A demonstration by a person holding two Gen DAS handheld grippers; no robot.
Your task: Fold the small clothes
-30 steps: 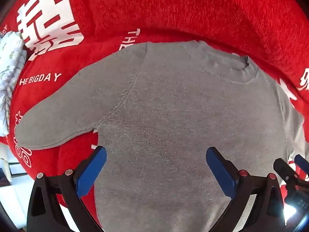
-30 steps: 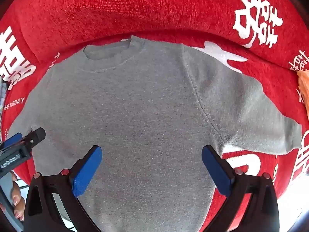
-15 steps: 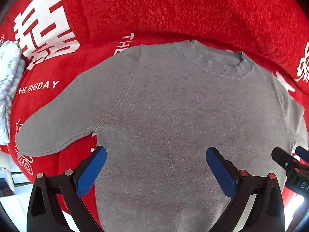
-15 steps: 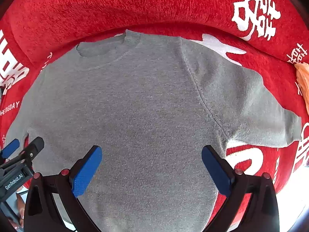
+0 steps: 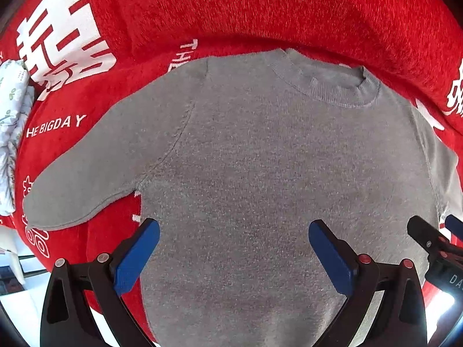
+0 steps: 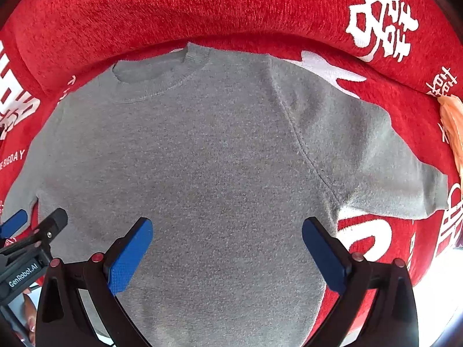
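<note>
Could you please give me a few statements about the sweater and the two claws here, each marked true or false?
1. The gray sweater lies spread flat on the red blanket. True.
2. The left claw is shut on the sweater's hem. False: its jaws stand wide apart above the sweater's body, holding nothing.
3. Both sleeves are folded across the chest. False: the left sleeve and the right sleeve both stretch outward.
4. The right claw is open. True.
5. The collar lies at the far end from the claws. True.
</note>
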